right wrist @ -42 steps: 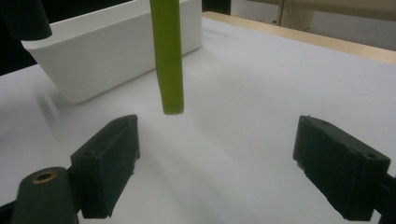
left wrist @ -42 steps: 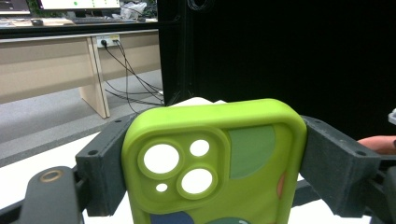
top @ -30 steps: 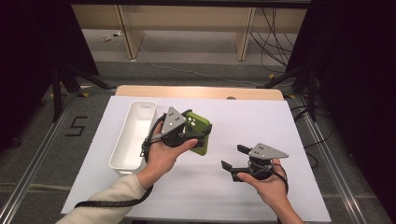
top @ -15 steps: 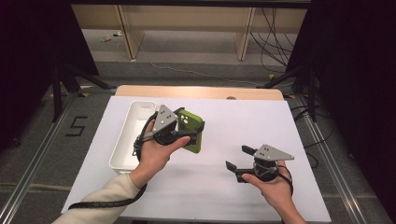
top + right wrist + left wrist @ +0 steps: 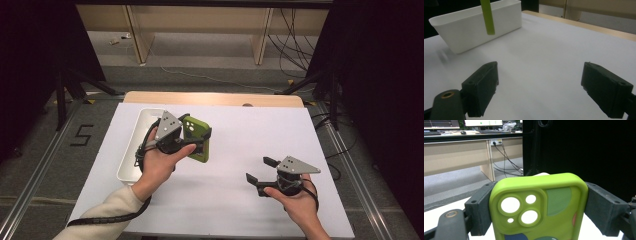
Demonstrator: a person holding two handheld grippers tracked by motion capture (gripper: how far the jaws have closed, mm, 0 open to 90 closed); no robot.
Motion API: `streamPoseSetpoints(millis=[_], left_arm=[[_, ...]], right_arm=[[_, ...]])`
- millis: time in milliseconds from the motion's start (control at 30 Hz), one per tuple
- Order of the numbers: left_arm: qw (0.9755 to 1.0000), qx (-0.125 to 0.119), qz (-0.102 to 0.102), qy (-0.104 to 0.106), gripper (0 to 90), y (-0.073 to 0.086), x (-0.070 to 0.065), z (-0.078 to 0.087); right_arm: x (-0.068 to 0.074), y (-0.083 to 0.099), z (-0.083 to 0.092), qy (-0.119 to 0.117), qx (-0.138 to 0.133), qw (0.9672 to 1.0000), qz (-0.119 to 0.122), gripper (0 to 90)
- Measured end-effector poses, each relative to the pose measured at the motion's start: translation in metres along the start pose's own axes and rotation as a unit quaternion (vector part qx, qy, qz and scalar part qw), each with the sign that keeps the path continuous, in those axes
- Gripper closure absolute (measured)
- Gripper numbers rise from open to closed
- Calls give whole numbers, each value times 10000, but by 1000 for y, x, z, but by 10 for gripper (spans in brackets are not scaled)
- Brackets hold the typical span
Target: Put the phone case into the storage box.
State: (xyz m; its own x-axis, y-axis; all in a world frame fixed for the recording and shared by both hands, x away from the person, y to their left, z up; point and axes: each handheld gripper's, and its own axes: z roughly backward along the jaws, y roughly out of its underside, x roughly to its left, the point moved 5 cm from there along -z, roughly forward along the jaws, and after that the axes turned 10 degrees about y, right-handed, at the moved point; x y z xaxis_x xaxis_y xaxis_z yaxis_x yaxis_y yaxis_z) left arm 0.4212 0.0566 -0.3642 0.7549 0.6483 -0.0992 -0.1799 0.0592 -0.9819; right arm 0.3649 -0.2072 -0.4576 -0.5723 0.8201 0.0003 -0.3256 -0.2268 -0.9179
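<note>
Left gripper [image 5: 200,141] is clamped across the width of a green phone case [image 5: 196,138]; in the left gripper view both pads press the case's two long sides [image 5: 537,207], camera cut-outs facing the lens. In the high view the case sits left of centre, lifted clear of the white bench [image 5: 250,125] and just right of the white tray [image 5: 131,165], which lies along the left part of the sheet. The right gripper view shows the case edge-on as a green strip [image 5: 487,17] hanging in front of the tray wall [image 5: 474,30], its lower end above the surface.

Right gripper [image 5: 260,170] is low right of the frame, jaws spread wide with nothing between them, only bare bench beneath.

Progress, as judged: pick-up is done, case secure and airborne. Still to do: carry it over the tray rim, lower it in, release. It is not yet above the tray opening. I judge the right gripper is idle for this step.
</note>
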Motion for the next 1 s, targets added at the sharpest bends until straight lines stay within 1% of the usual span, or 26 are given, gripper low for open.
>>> streamPoseSetpoints(millis=[267, 633, 1000], left_arm=[[10000, -29, 0, -58, 175, -3, 3, 4], [9998, -58, -23, -180, 175, -7, 11, 9], [9996, -68, 16, -283, 176, -8, 19, 15]], right_arm=[[-1, 2, 3, 17, 16, 10000, 5, 156], [-3, 4, 5, 36, 19, 10000, -23, 156], [-4, 5, 5, 32, 22, 10000, -32, 156]])
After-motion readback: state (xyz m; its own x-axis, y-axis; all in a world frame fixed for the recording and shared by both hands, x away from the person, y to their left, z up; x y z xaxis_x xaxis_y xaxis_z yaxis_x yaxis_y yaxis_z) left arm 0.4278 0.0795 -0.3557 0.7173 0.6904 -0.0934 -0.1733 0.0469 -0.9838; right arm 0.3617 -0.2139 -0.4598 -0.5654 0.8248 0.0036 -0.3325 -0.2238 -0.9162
